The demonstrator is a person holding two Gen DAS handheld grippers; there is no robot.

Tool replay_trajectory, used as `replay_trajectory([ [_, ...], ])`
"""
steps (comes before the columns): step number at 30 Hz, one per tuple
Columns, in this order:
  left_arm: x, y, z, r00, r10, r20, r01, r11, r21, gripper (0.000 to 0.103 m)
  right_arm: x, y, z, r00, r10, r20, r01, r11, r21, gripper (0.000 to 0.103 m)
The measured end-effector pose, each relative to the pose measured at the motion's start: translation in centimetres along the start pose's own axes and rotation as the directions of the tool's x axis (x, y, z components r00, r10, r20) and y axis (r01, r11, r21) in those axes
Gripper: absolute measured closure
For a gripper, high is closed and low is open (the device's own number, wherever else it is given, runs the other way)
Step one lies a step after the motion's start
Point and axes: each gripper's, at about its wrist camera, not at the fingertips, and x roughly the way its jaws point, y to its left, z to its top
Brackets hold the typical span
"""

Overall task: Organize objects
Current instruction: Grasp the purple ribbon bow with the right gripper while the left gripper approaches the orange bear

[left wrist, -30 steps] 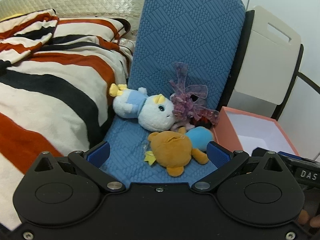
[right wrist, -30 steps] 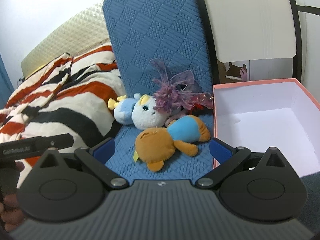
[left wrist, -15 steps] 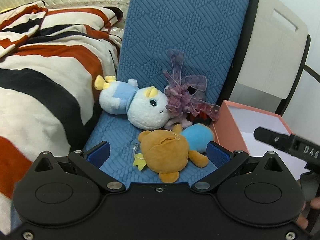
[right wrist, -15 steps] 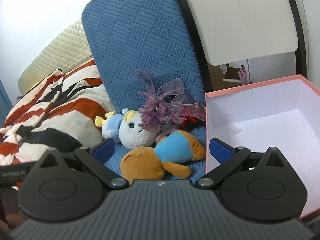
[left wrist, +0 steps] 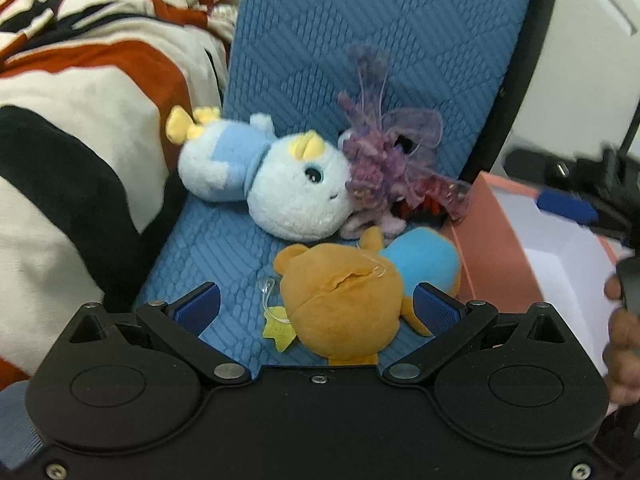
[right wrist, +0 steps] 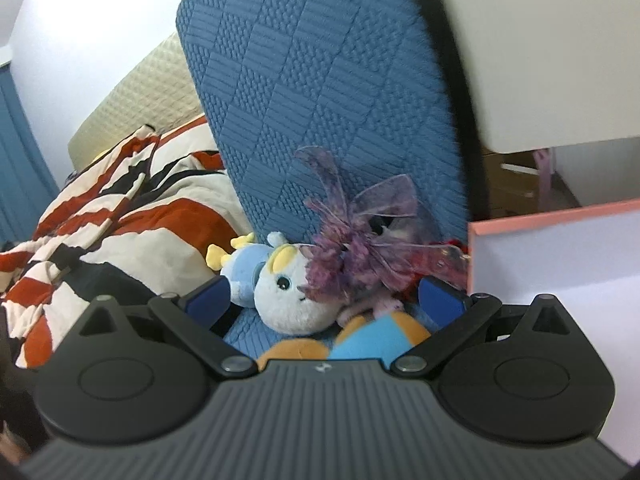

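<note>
Both the left tongs [left wrist: 316, 306] and right tongs [right wrist: 326, 298] gape wide, empty. The orange bear [left wrist: 344, 300] lies on the blue chair [left wrist: 224, 248], half hidden under the right tongs; the pink box [right wrist: 560, 248] is cut off.

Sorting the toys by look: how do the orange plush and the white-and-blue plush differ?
The orange plush has an orange head and bright blue body; the white-and-blue plush has a white head with yellow tufts and a pale blue body. The orange one lies nearest the left gripper, the white one farther back. Both lie on the blue cushion.
</note>
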Motion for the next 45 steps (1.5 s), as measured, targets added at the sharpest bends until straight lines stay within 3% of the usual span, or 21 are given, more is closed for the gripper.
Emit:
replay_trajectory([
  [9,5.2,0.1,0.5,0.996,-0.025,-0.089,0.026,1.0,0.01,0.0,8.3,-0.4,1.6,0.994,0.03,-0.107,-0.035,0.998,-0.047,0.006],
  [17,8.9,-0.1,1.3,0.986,-0.055,-0.158,0.055,0.998,-0.002,0.0,14.4,-0.7,1.9,0.983,0.013,-0.185,-0.027,0.997,-0.075,0.023],
  [22,10.1,0.1,1.5,0.978,-0.093,-0.184,0.088,0.996,-0.033,0.0,16.7,-1.9,1.4,0.968,0.028,-0.249,-0.037,0.999,-0.03,0.035],
  [24,10.4,0.1,1.5,0.977,-0.096,-0.193,0.091,0.995,-0.033,0.0,17.0,-2.2,1.1,0.964,0.029,-0.264,-0.034,0.999,-0.013,0.047],
  [26,10.6,0.1,1.4,0.976,-0.095,-0.198,0.09,0.995,-0.034,0.001,17.0,-2.6,1.0,0.96,0.038,-0.276,-0.037,0.999,0.008,0.07],
  [29,10.7,0.2,1.2,0.974,-0.105,-0.202,0.099,0.994,-0.038,0.0,16.6,-2.6,1.1,0.963,0.024,-0.27,-0.025,1.0,0.001,0.086],
  [35,10.7,0.5,1.0,0.972,-0.116,-0.206,0.106,0.993,-0.058,0.001,14.3,-2.5,1.5,0.969,0.008,-0.246,-0.015,1.0,-0.024,0.093],
  [45,9.9,1.4,1.3,0.969,-0.168,-0.179,0.146,0.981,-0.129,0.001,8.5,-1.6,1.0,0.98,-0.034,-0.197,0.028,0.999,-0.033,0.094],
])
